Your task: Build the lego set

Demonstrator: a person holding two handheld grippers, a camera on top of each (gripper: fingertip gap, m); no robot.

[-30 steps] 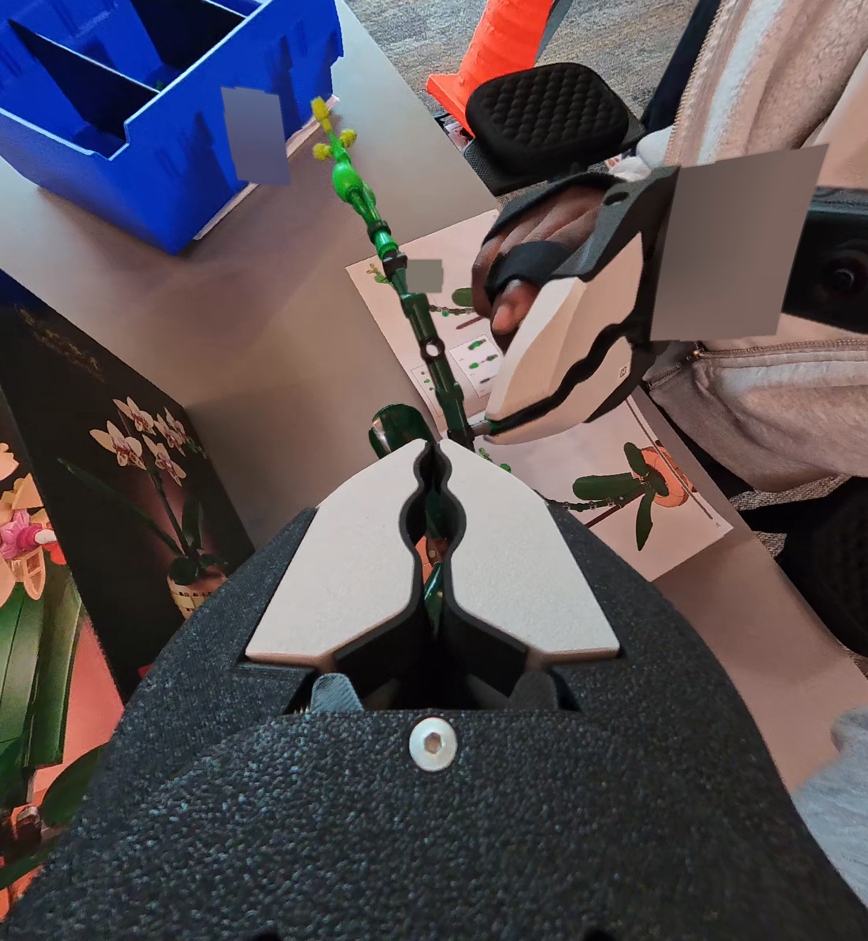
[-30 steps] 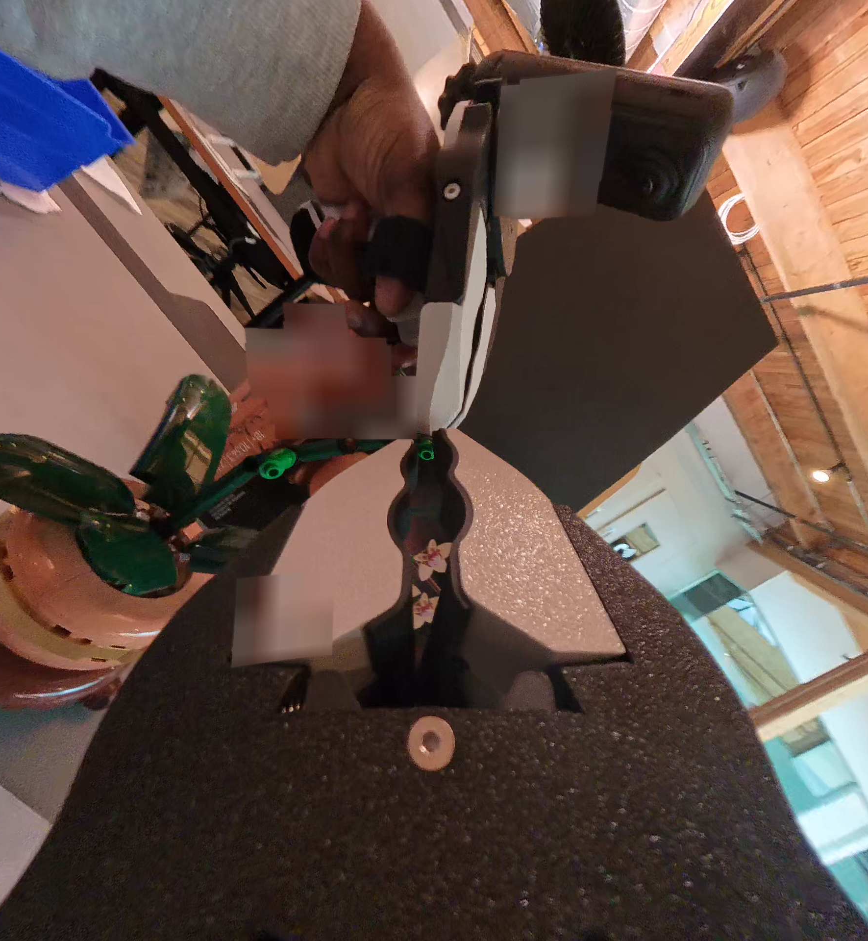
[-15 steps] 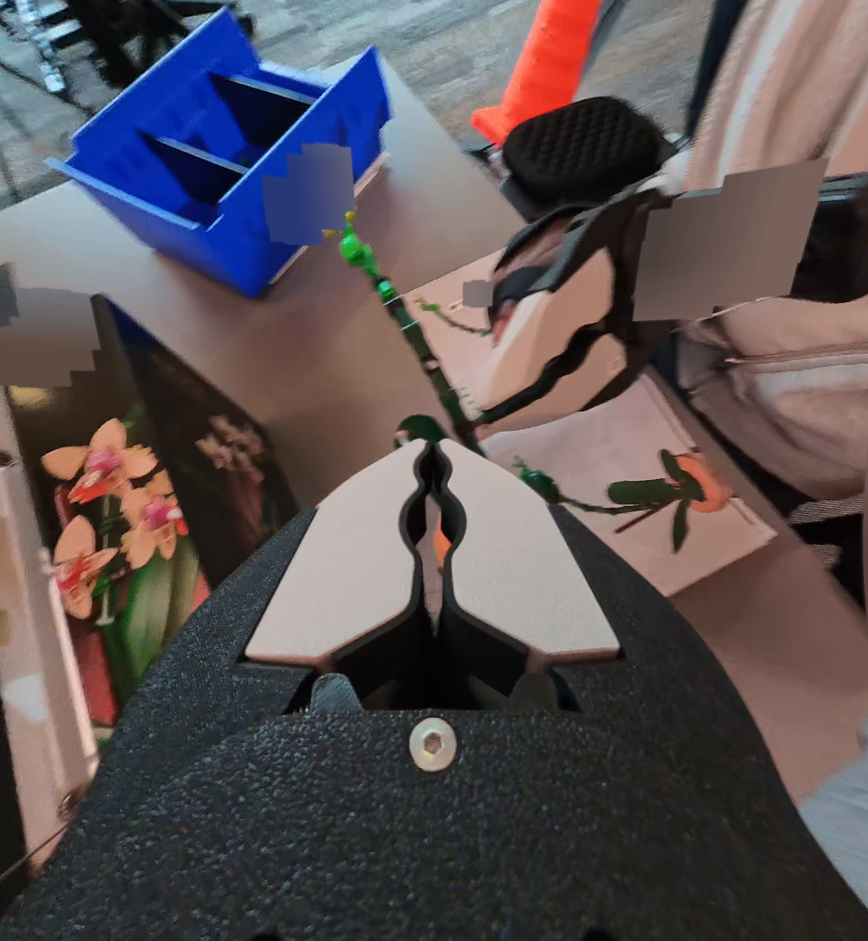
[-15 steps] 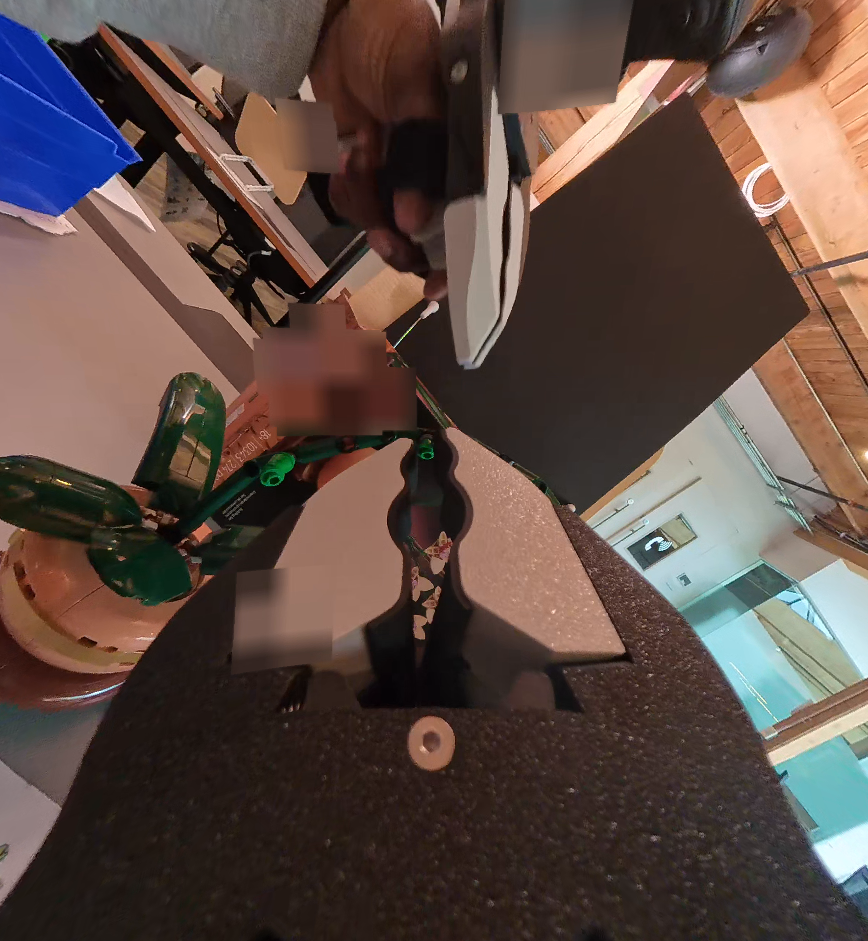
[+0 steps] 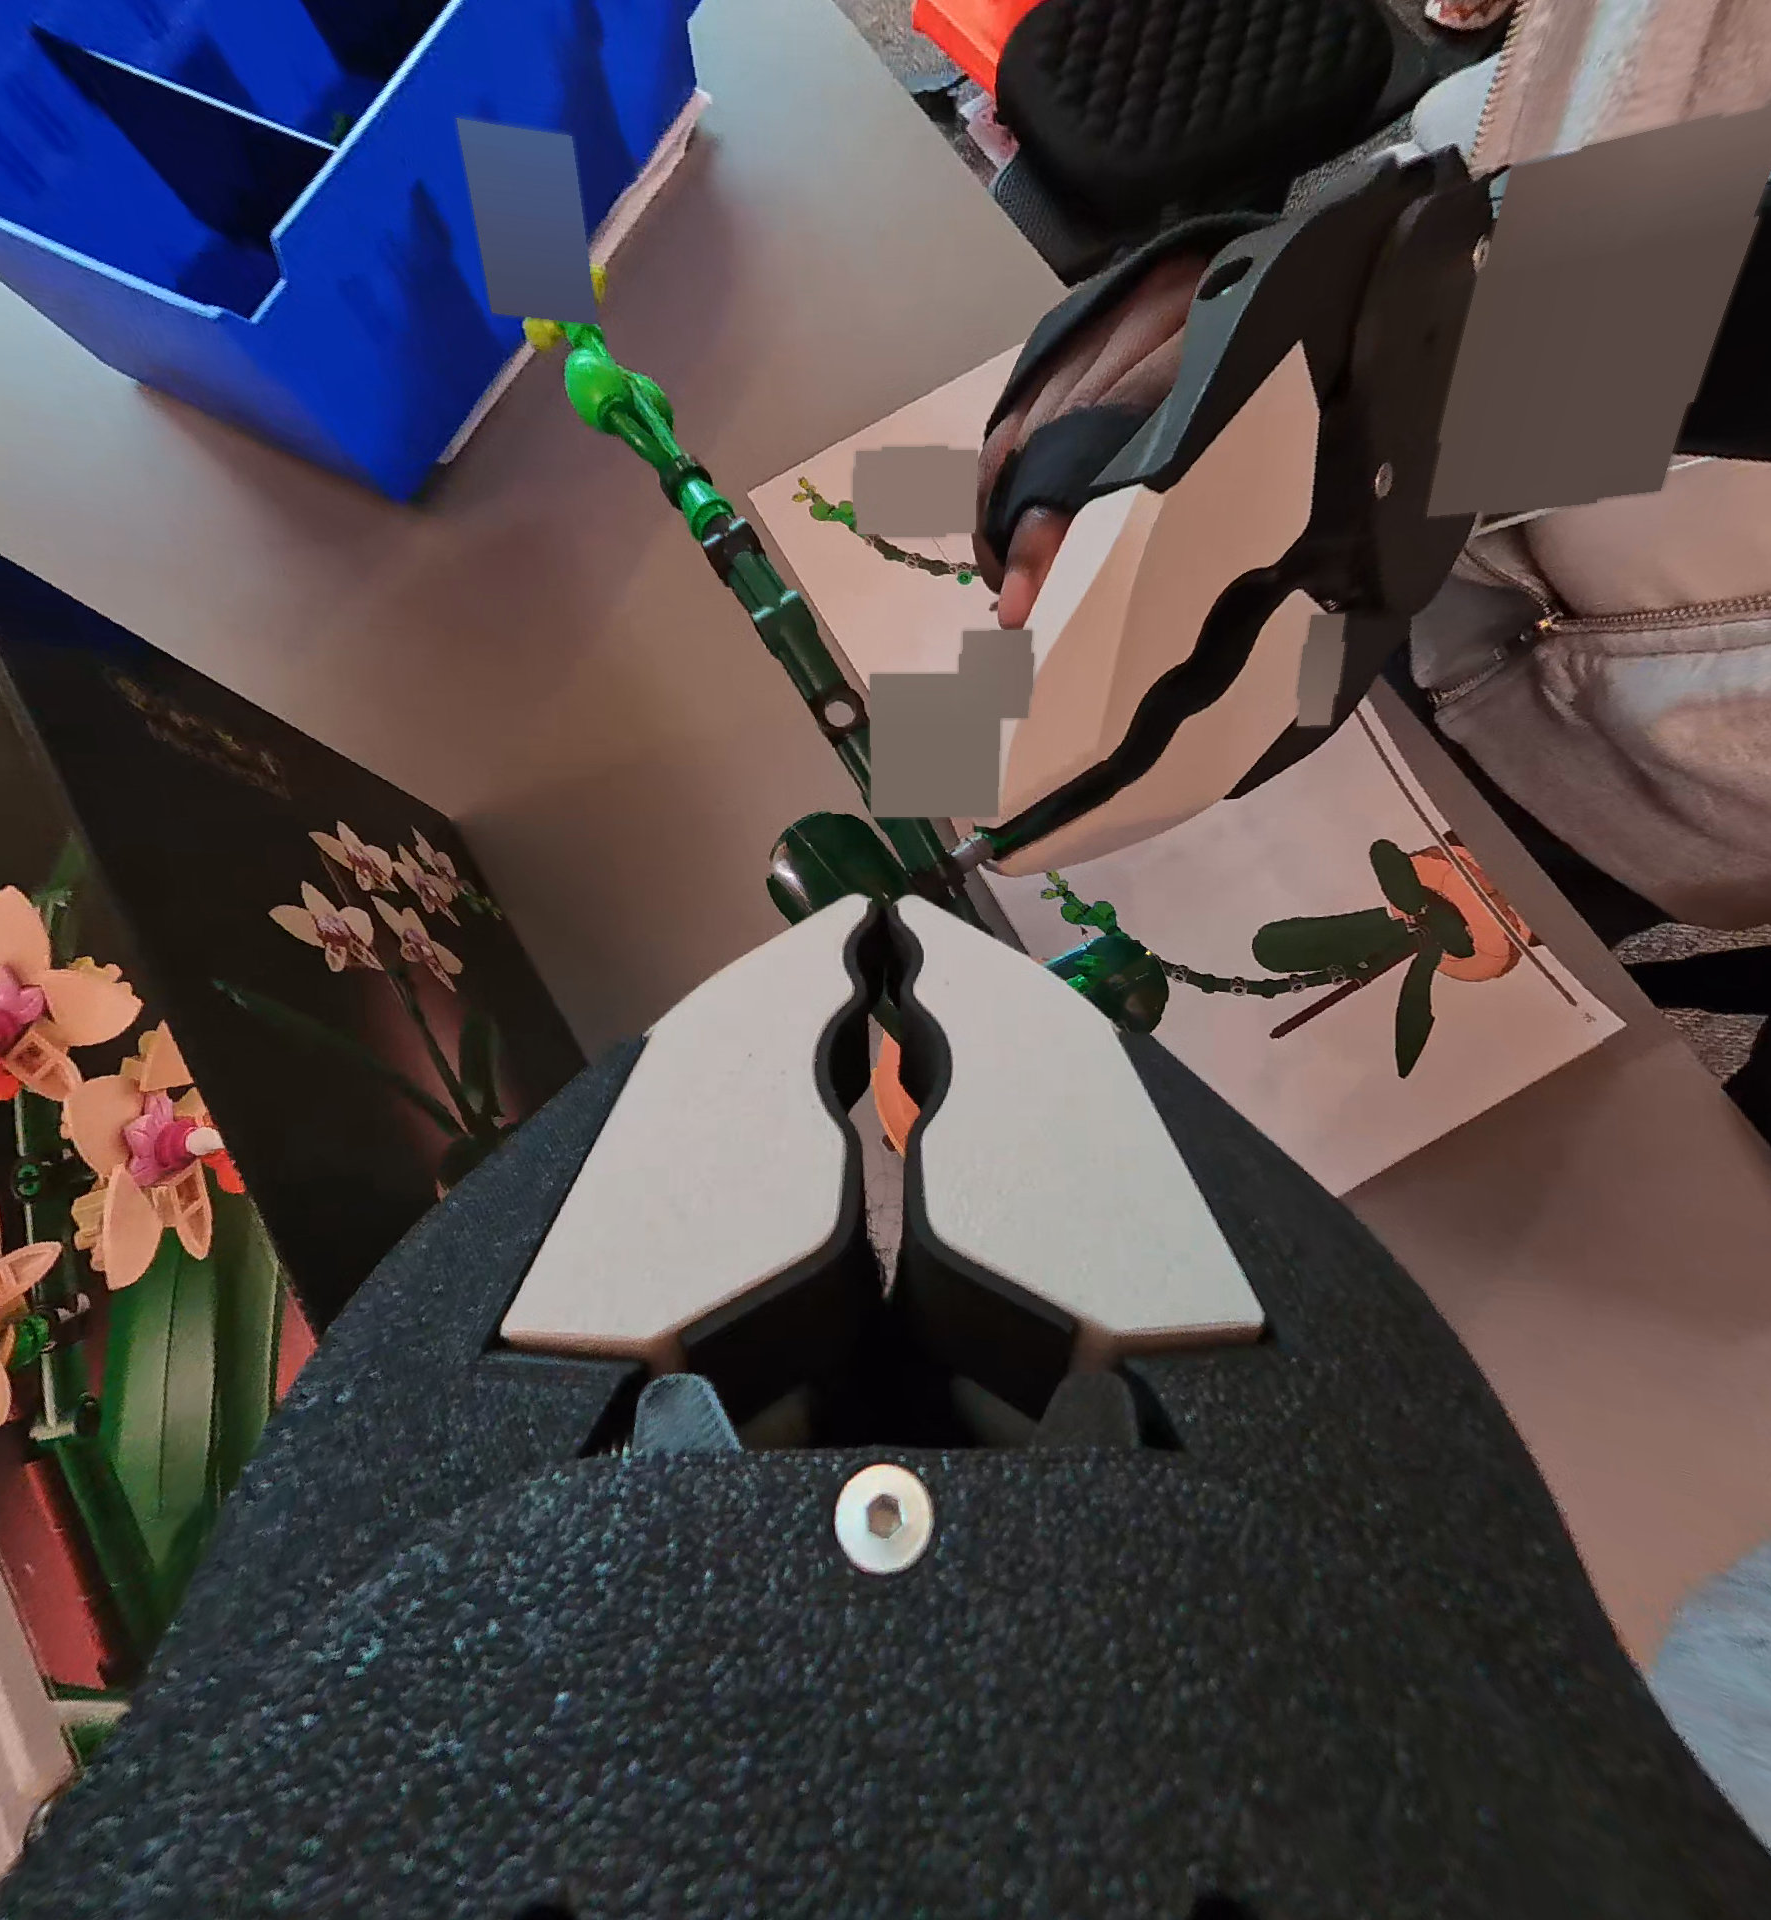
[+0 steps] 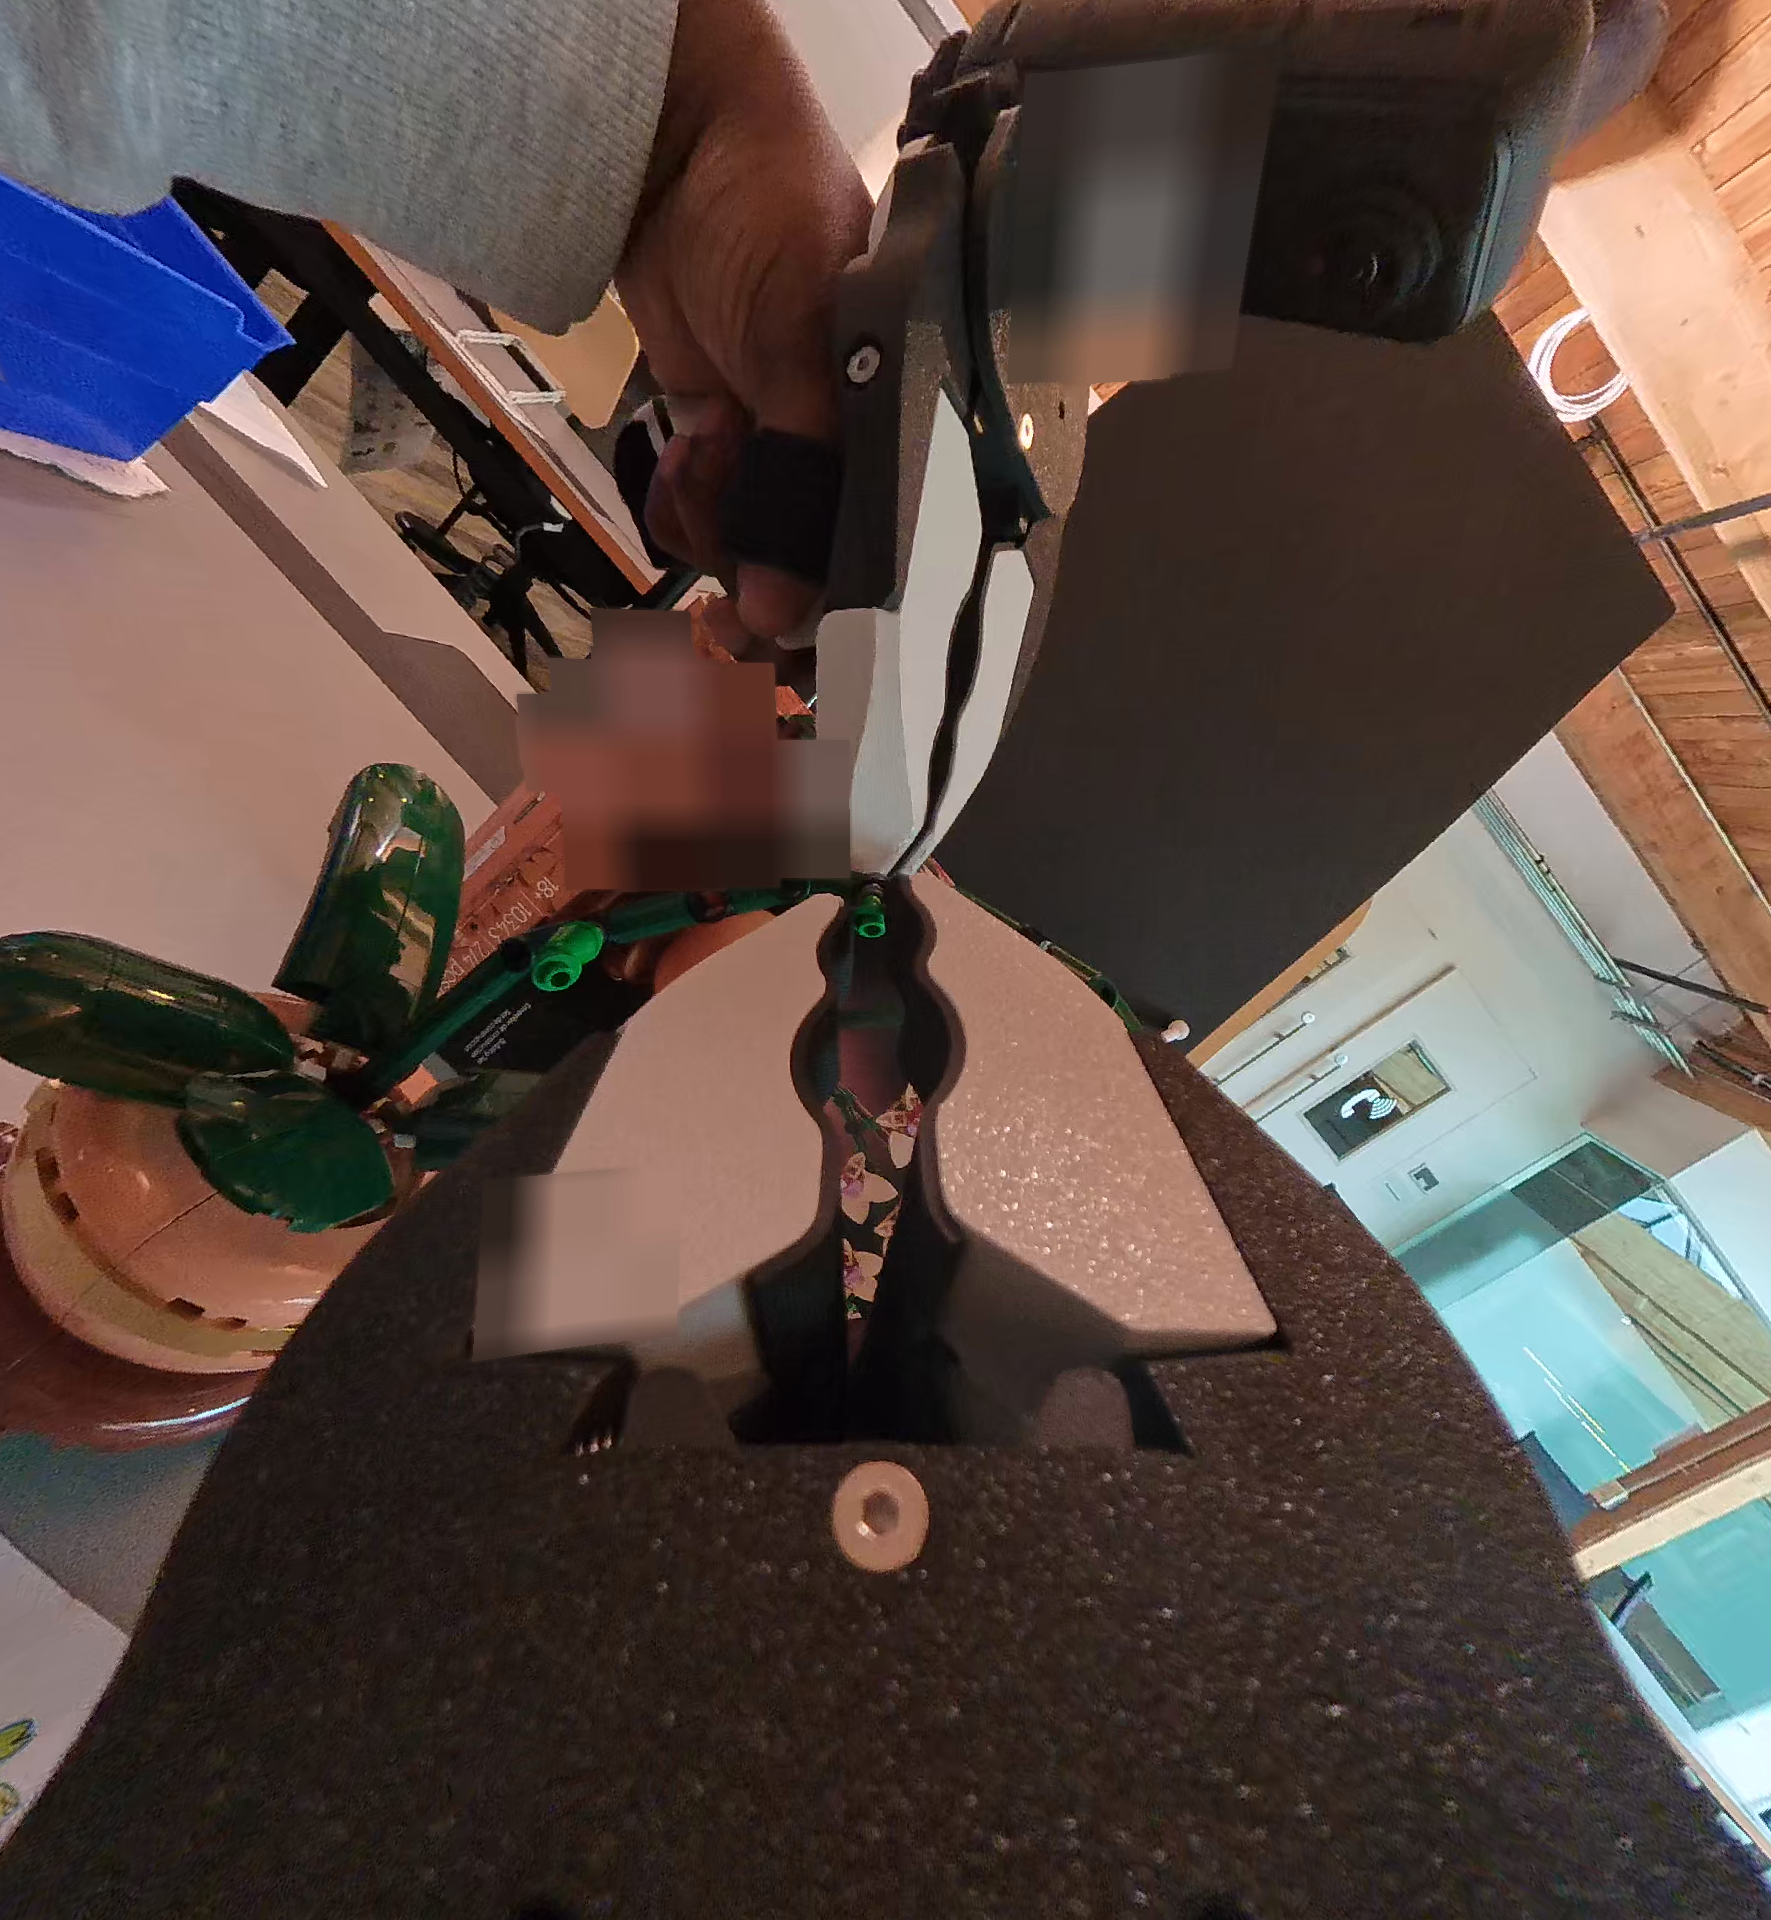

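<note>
L gripper (image 5: pixel 879 914) jaws shut, nothing visibly held, tips by green stem (image 5: pixel 756 582) w/ dark leaves over pot (image 6: pixel 102 1247); R gripper (image 6: pixel 876 899) clamps small bright-green connector (image 6: pixel 868 923) on it

Left gripper (image 5: pixel 883 920) jaws together; right gripper (image 5: pixel 995 844) jaws clamped, tips nearly touching.
</note>
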